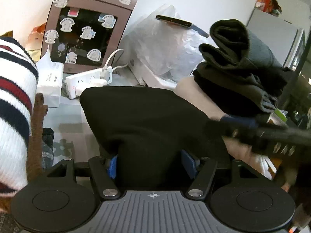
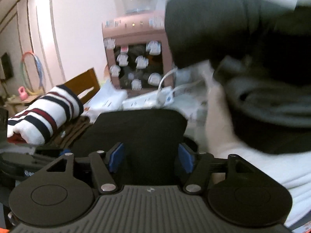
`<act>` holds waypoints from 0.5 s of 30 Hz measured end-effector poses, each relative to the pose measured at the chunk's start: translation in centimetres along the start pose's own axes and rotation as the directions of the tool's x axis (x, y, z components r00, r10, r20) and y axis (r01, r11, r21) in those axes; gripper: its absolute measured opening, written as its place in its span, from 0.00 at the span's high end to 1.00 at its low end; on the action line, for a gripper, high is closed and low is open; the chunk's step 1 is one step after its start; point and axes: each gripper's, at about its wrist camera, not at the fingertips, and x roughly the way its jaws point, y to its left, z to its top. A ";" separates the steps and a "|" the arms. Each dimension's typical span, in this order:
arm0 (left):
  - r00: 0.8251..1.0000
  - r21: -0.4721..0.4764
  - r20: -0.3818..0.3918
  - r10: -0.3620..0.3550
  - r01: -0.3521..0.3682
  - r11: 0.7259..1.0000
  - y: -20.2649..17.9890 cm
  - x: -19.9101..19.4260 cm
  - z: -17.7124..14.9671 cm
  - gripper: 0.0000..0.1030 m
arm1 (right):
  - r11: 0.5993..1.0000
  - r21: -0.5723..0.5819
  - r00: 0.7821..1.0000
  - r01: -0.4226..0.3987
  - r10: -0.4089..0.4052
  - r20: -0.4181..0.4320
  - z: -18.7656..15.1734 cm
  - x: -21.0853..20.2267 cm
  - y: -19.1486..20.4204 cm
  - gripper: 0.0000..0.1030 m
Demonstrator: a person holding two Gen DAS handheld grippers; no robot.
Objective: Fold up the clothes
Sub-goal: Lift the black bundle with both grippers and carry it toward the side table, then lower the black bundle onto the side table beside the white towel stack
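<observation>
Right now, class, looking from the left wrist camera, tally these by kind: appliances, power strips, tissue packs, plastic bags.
Pink appliance: 1
Power strip: 1
Tissue pack: 1
Plastic bag: 1
Total: 4

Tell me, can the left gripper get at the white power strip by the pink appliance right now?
Probably not directly: the left gripper has a black garment bunched between its pads, lying between it and the power strip.
</observation>
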 end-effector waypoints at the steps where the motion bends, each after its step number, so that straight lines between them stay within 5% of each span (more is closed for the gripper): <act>1: 1.000 0.010 0.006 0.001 -0.001 1.000 -0.2 -0.2 -0.2 0.35 | 1.000 -0.021 1.000 -0.006 0.006 0.014 0.4 -0.4 0.3 0.35; 7: 0.998 0.026 0.033 0.046 -0.047 0.999 -1.1 -1.5 -0.4 0.35 | 0.994 -0.027 0.994 -0.107 0.106 -0.019 1.9 0.9 0.8 0.64; 11: 0.993 0.074 0.078 0.089 -0.095 0.993 -2.2 -3.8 -0.3 0.36 | 0.996 -0.032 0.995 -0.082 0.080 -0.060 1.2 3.2 0.6 0.64; 15: 0.986 0.146 0.123 0.111 -0.128 0.981 -3.8 -4.9 0.3 0.53 | 0.998 -0.040 0.996 -0.038 0.035 -0.081 0.1 4.7 0.4 0.64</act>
